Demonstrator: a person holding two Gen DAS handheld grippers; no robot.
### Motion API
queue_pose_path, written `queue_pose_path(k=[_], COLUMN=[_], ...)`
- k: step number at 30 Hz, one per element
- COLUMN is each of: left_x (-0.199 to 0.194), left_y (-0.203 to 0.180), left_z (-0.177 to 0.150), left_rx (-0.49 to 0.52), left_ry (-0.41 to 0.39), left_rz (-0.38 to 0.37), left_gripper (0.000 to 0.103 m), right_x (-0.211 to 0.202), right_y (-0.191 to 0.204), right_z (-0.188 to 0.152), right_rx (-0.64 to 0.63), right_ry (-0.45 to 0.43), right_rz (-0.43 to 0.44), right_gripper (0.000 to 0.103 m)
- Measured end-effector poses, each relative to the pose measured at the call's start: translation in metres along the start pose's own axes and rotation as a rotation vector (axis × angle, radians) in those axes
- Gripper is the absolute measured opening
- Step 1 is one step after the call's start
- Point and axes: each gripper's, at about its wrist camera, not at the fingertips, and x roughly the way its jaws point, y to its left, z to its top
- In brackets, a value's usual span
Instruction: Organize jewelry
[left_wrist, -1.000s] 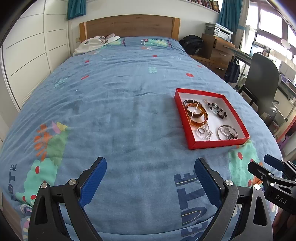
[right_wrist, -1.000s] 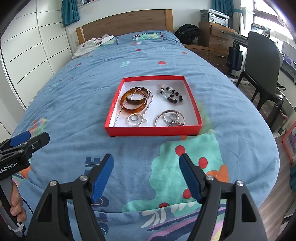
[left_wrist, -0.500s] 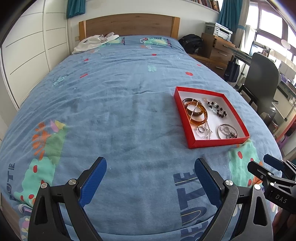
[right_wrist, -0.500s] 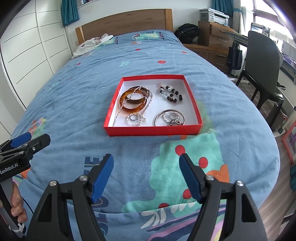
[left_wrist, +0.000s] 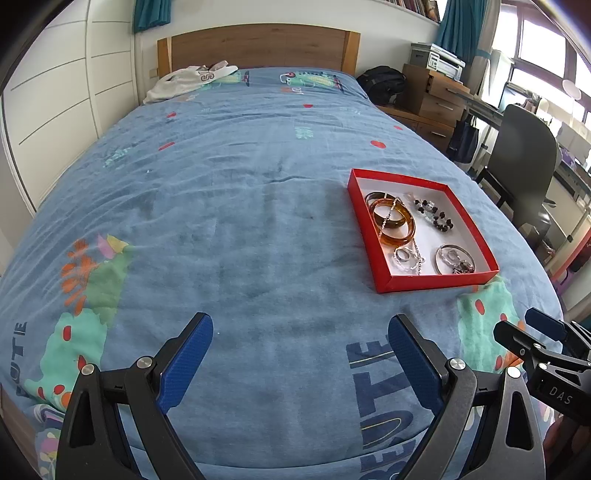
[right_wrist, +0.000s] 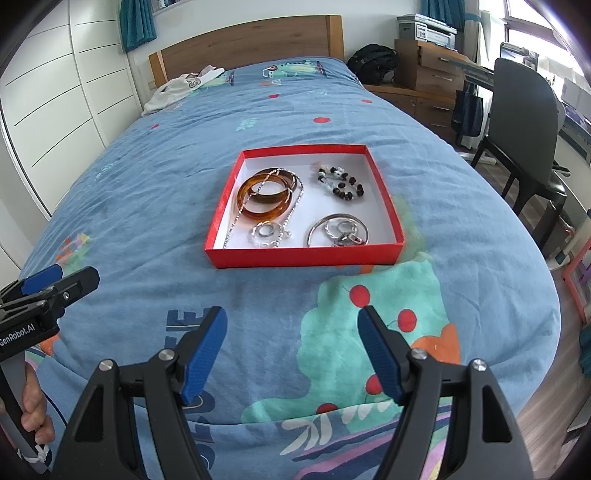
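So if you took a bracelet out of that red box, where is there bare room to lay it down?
The widest free patch is the blue bedspread left of the red box, running up to the white garment at the headboard. Another lies between the box and the right gripper. Inside, amber bangles, chain and rings crowd the left half.

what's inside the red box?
Red box holds amber bangles with a silver chain draped across, a beaded bracelet, small rings and a silver hoop. Floor under the bangles is hidden.
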Motion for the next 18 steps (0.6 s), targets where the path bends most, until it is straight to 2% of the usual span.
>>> queue_pose_path(k=[18], left_x=[0.014], left_y=[-0.036], left_z=[0.004], left_rx=[0.029], left_ry=[0.023], left_rz=[-0.028], left_gripper=[0.095], right_x=[0.000], right_y=[-0.018], right_z=[0.007], right_rx=[-0.003], right_ry=[-0.016], right_rz=[-0.017], right_gripper=[0.072])
